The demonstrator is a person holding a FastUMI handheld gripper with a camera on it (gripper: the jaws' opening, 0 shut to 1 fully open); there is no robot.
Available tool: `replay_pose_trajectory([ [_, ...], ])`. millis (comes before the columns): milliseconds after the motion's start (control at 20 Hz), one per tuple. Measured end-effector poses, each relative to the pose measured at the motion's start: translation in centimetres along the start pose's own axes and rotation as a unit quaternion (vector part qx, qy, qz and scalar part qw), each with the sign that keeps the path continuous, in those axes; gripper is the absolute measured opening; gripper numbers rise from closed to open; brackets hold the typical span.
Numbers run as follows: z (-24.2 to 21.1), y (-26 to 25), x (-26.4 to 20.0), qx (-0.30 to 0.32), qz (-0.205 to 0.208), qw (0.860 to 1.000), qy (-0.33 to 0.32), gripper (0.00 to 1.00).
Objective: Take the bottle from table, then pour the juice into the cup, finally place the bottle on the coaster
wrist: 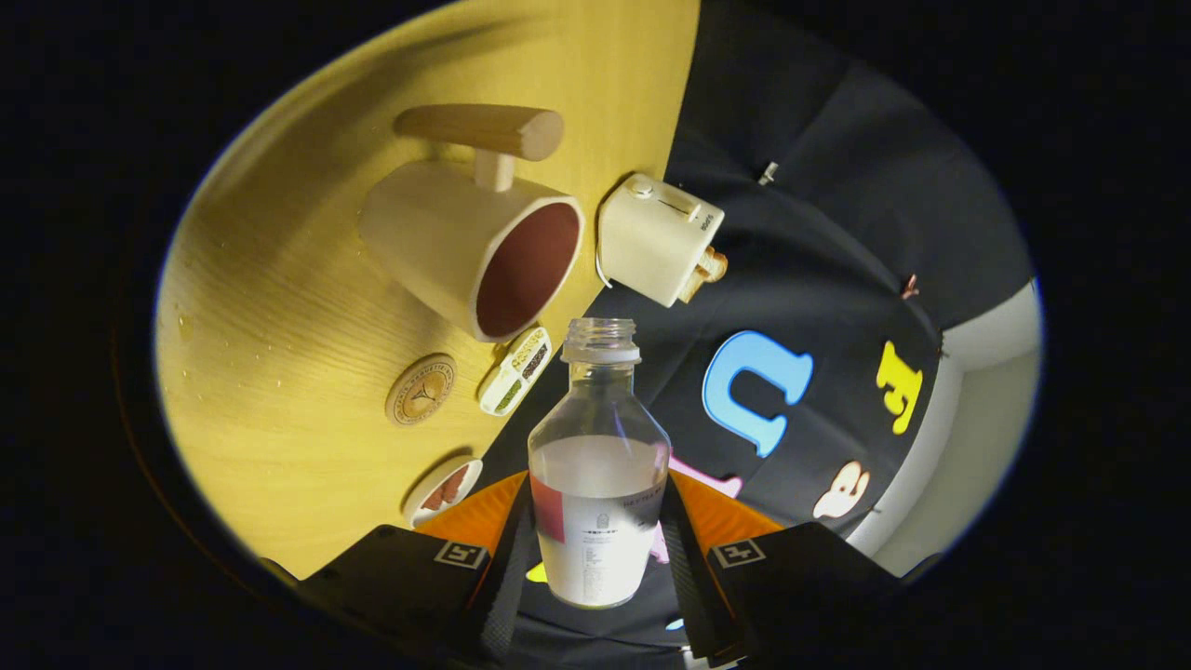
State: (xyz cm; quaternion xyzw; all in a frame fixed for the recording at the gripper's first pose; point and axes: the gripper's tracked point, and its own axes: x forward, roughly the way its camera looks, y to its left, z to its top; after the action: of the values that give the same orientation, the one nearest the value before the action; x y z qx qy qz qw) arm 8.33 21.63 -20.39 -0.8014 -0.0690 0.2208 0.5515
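From here I have the claw (598,540) pinching the bottle (598,465), one finger (507,540) pressed to each side of its labelled lower body, so the bottle sits squarely between them. It is clear plastic, uncapped, with its open neck pointing away from me along the fingers, and a milky white liquid fills roughly the lower half, its surface lying level across the bottle's width. The whole scene is rolled in my camera, so the yellow wooden tabletop (279,307) stands steeply on one side. Just beyond the bottle's mouth is the cup (475,247), a cream mug with a dark reddish inside and a thick wooden handle, its opening turned toward the bottle but apart from it. Near the cup's base I see the round coaster (421,390) lying flat on the wood, with nothing on it. Between the coaster and the bottle's neck lies a small white tray (516,370) of grains, and closer to the fingers a small dish (445,490) with brown pieces. A cream toy toaster (659,239) stands just beside the cup's rim at the tabletop's edge.
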Motion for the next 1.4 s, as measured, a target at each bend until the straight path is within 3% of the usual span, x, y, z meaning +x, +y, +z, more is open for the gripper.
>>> replay_pose_trajectory([
  [300,0.4,1.4,-1.0,0.151,0.023,0.988,0.019,0.72],
  [450,0.2,2.2,-1.5,0.255,0.038,0.966,0.036,0.73],
  [550,0.2,2.6,-1.4,0.326,0.049,0.943,0.044,0.73],
  [750,0.5,2.5,-1.4,0.484,0.066,0.872,0.038,0.73],
  [900,1.6,2.1,-1.8,0.569,0.086,0.817,0.014,0.73],
  [1100,1.7,1.9,-1.8,0.679,0.091,0.728,0.000,0.73],
  [1400,-0.1,1.3,-1.6,0.791,0.093,0.604,-0.019,0.73],
])
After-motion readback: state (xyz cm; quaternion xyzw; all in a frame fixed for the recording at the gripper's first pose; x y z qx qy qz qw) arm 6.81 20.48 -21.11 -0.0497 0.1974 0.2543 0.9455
